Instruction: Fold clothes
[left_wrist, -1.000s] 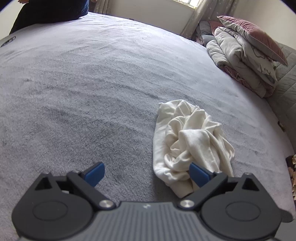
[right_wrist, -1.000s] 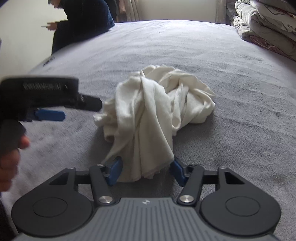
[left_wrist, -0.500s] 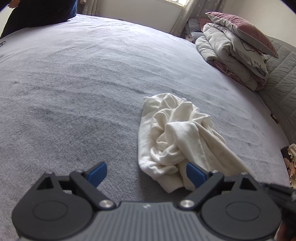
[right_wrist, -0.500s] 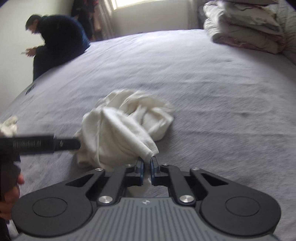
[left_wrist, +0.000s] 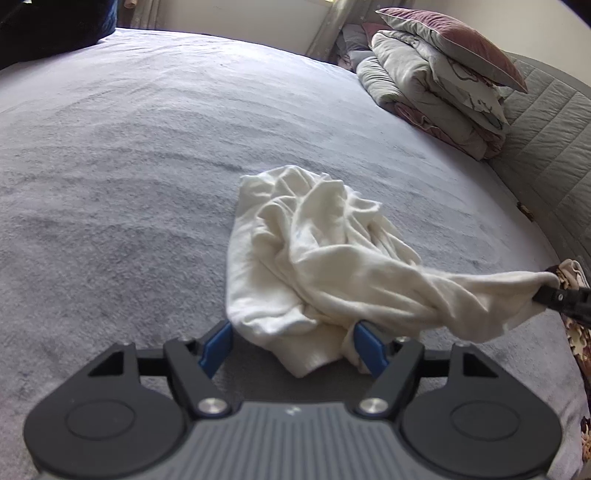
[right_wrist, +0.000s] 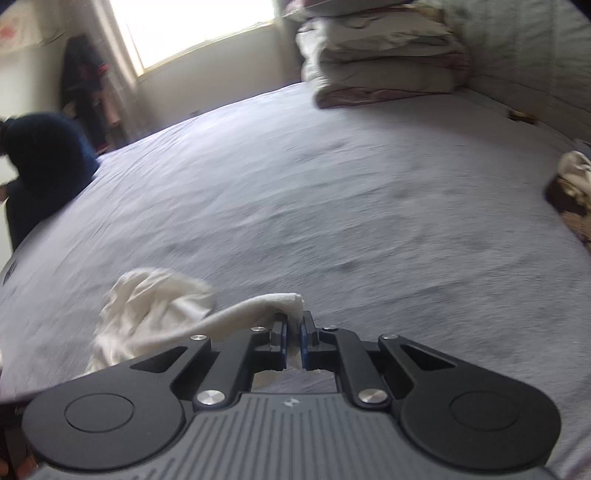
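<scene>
A crumpled white garment lies on the grey bedspread. My left gripper sits low over the garment's near edge. Its jaws are closing, with a fold of cloth between the blue pads but not pinched. My right gripper is shut on a corner of the white garment and holds it lifted off the bed. In the left wrist view that right gripper shows at the right edge. A long strip of cloth is drawn out towards it.
A stack of folded quilts topped by a pink pillow sits at the far end, against a grey quilted headboard. A person in dark clothes sits at the bed's far left edge. Patterned fabric lies at the right edge.
My right gripper shut on a corner of the garment and pulled it up and away to the right, stretching the cloth. My left gripper's jaws narrowed and moved in around the garment's near edge.
</scene>
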